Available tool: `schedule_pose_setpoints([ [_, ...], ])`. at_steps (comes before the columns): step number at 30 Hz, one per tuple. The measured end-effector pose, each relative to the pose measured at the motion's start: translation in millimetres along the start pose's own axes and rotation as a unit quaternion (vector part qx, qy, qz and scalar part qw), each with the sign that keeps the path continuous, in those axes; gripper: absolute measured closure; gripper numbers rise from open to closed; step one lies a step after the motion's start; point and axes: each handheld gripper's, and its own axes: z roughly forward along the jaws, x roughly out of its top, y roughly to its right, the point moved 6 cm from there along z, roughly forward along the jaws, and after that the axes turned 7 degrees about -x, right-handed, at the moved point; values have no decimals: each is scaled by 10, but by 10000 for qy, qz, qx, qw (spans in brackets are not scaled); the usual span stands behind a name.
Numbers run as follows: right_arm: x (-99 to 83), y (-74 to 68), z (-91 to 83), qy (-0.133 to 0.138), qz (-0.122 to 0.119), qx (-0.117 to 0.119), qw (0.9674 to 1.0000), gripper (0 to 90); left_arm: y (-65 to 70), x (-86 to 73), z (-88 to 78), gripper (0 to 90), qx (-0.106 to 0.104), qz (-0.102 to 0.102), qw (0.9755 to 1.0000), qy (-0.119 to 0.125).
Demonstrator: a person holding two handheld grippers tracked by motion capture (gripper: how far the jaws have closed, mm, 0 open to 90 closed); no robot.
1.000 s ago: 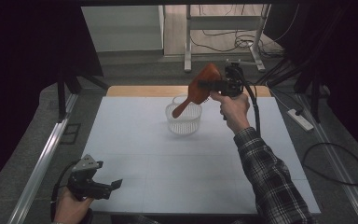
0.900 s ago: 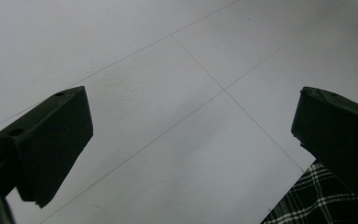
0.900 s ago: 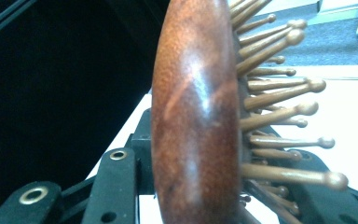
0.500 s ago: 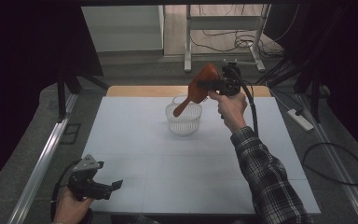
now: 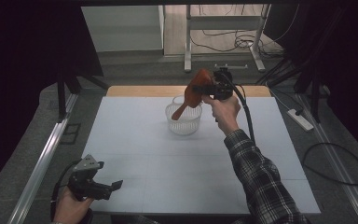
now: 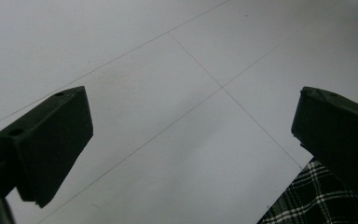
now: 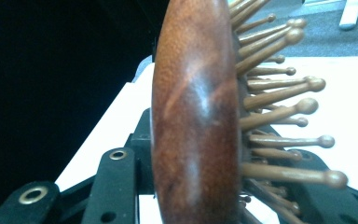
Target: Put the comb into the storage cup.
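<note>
A reddish-brown wooden hairbrush hangs over a clear ribbed plastic cup at the far middle of the white table. My right gripper is shut on the brush's head, and the handle slants down into the cup's mouth. In the right gripper view the brush head stands edge-on between the jaws, its wooden pins pointing right. My left gripper stays open at the near left corner. In the left gripper view its two black fingertips stand wide apart over bare table.
A second clear cup stands just behind the first. A wooden strip runs along the table's far edge. A metal rail borders the left side. Cables and a power strip lie on the floor at the right.
My right hand has sunk a little with the brush, so the handle now dips into the cup. The left gripper has stayed put.
</note>
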Motion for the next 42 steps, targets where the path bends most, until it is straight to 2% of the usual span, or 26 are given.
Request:
schedule_pose_setpoints([
  [25, -310, 64, 303, -315, -17, -190, 9993, 552, -8, -1, 9, 0, -28, -26, 10000, -48],
  [30, -341, 89, 325, -328, -18, -234, 9992, 551, -1, -1, 11, 0, 3, -2, 10000, -56],
  [42, -385, 140, 331, -263, 70, -173, 9995, 536, 3, -2, 19, 0, 28, 29, 9999, -111],
])
